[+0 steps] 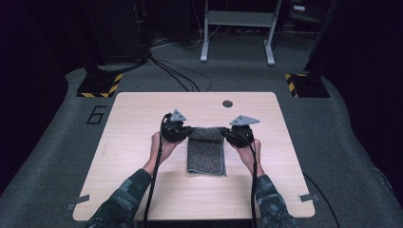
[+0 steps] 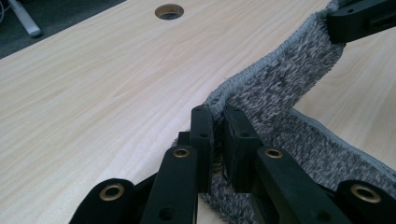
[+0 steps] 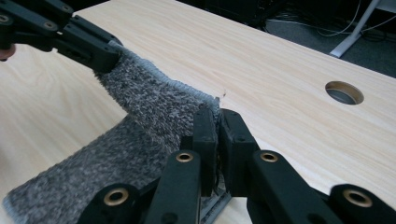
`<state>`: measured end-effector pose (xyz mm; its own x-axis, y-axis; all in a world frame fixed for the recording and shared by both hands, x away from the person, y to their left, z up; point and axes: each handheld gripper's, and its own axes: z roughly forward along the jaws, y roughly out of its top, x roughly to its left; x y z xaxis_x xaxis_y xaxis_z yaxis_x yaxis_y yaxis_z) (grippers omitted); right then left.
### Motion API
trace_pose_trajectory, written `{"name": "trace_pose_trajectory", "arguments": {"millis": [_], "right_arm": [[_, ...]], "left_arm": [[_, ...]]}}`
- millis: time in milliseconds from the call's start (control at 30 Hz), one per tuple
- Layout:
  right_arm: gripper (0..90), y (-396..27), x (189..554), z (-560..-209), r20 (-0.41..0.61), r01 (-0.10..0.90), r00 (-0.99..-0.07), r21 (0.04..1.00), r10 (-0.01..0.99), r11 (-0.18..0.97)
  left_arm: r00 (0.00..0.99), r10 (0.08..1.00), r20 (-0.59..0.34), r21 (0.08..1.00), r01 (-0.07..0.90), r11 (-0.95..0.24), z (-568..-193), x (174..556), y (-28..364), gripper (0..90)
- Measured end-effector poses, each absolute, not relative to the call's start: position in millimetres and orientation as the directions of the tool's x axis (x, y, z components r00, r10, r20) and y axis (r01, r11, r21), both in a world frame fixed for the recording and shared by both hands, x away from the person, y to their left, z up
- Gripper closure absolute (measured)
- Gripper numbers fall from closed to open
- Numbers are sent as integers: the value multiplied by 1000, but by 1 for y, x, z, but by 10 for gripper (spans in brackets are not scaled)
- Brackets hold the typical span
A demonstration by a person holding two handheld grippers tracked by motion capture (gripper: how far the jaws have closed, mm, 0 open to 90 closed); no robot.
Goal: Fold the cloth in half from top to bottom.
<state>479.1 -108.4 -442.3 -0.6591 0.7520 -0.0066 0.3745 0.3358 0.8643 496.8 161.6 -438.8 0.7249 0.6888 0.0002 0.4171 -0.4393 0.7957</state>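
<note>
A speckled grey, fuzzy towel with a stitched hem (image 1: pixel 206 151) lies folded into a narrow strip at the middle of the pale wood-grain table (image 1: pixel 138 142), its far edge lifted off the surface. The left gripper (image 1: pixel 189 130) pinches that edge's left corner, jaws clamped tight on the pile, and the right gripper (image 1: pixel 223 131) is clamped the same way on the right corner. At left of the high view, a "6" (image 1: pixel 96 114) is marked on the grey floor.

Left hand-held gripper (image 1: pixel 186 130) clamped shut, right hand-held gripper (image 1: pixel 225 131) clamped shut, tips facing inward, forearms angled in
</note>
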Motion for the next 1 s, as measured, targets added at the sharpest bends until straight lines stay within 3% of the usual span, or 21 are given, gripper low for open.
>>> {"name": "trace_pose_trajectory", "arguments": {"millis": [500,1000], "right_arm": [[849,-109,453,-465,-20,393,-686,831,727,393],[842,-114,434,-480,-26,388,-699,825,714,410]], "left_arm": [[751,660,-36,763,447,-467,-470,474,159,812],[770,637,-38,758,437,-484,-477,458,162,799]]}}
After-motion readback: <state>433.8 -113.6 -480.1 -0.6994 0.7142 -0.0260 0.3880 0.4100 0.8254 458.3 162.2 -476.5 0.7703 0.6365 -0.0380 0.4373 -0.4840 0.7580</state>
